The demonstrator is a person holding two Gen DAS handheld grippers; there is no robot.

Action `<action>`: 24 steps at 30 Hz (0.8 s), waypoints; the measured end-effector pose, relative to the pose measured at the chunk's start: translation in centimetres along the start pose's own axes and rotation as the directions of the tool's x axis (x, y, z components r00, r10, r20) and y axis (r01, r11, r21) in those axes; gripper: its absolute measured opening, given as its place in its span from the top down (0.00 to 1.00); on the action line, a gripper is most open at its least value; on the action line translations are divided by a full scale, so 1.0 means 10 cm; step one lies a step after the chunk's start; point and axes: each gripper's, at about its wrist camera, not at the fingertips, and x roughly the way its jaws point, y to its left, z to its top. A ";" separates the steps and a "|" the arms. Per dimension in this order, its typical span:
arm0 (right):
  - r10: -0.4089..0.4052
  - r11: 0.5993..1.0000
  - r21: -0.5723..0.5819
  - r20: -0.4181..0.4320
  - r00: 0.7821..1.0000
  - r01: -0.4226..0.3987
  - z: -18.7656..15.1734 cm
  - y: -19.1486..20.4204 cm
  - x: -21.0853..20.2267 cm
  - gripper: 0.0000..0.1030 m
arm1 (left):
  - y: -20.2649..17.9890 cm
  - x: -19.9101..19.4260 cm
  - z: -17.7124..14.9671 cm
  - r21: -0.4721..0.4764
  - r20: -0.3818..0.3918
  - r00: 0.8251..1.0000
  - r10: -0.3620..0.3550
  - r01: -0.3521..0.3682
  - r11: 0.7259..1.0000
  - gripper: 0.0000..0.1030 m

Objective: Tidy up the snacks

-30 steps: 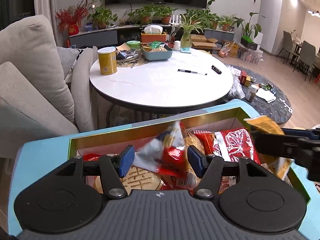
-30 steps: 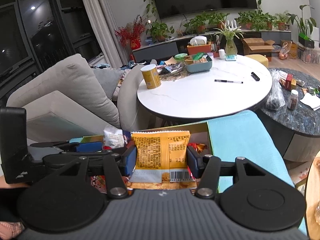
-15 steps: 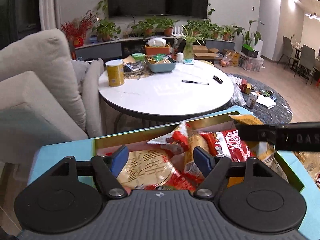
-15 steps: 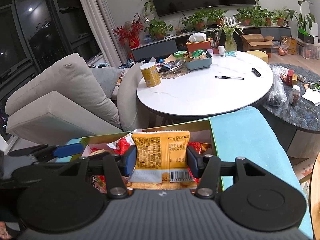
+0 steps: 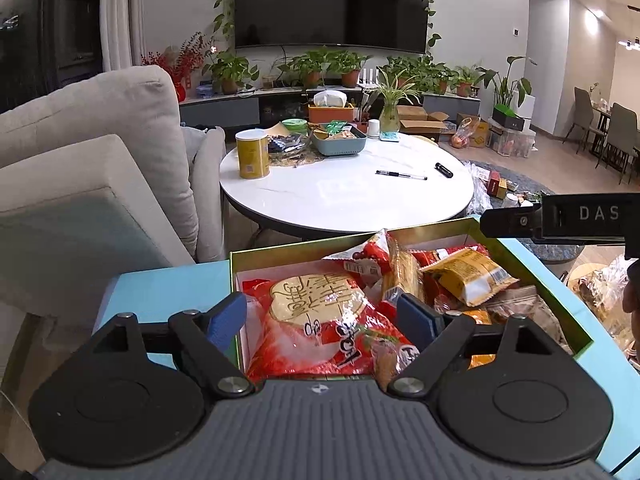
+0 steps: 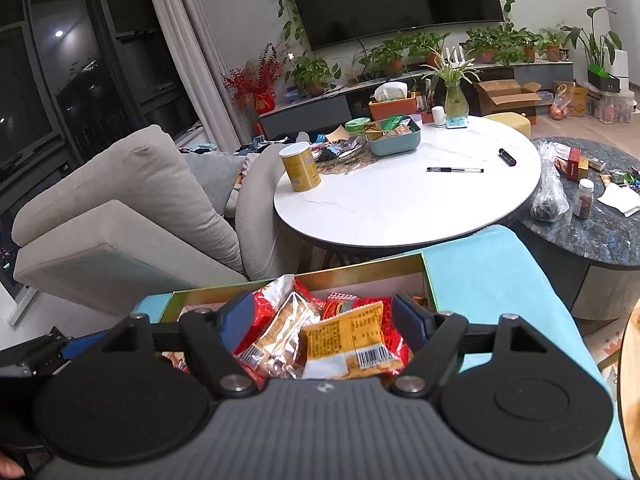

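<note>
An open box with a gold rim (image 5: 304,246) sits on a turquoise surface (image 5: 160,292), filled with snack packets. My left gripper (image 5: 322,316) hovers over a big red packet with a round cracker picture (image 5: 316,308); its jaws are opening and nothing is between the pads. A yellow packet (image 5: 468,280) lies loose on the pile at the right. In the right wrist view that yellow packet (image 6: 348,336) rests tilted in the box (image 6: 360,266) below my right gripper (image 6: 324,316), which is open and off it. The left gripper's blue fingertip (image 6: 86,342) shows at the lower left.
A round white table (image 5: 344,196) stands just beyond the box with a yellow can (image 5: 252,154), a teal tray (image 5: 338,142) and a pen (image 5: 400,176). A grey sofa (image 5: 80,160) is at the left, a dark round table (image 6: 600,232) at the right.
The left gripper let go of a red and clear packet, opened wider and drew back. The right gripper opened and the yellow packet dropped into the box.
</note>
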 end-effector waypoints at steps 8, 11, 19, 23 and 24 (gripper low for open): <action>0.019 1.000 0.003 0.008 1.000 -0.019 -0.09 0.10 -0.32 0.16 | -0.06 -0.34 -0.08 -0.016 0.031 1.000 -0.006 0.007 1.000 0.16; 0.027 1.000 0.009 0.015 1.000 -0.027 -0.14 0.14 -0.47 0.16 | -0.09 -0.49 -0.10 -0.015 0.050 0.999 0.004 -0.003 1.000 0.15; 0.042 0.999 -0.008 0.022 0.999 -0.041 -0.29 0.26 -0.77 0.16 | -0.18 -0.89 -0.21 -0.017 0.066 0.997 0.025 -0.024 1.000 0.08; 0.048 0.999 -0.003 0.025 0.999 -0.048 -0.40 0.27 -0.93 0.16 | -0.25 -1.06 -0.30 -0.003 0.081 0.996 0.048 -0.048 0.999 0.01; 0.048 0.999 -0.006 0.024 0.999 -0.048 -0.43 0.28 -0.96 0.16 | -0.27 -1.11 -0.32 -0.001 0.079 0.995 0.053 -0.054 0.999 0.01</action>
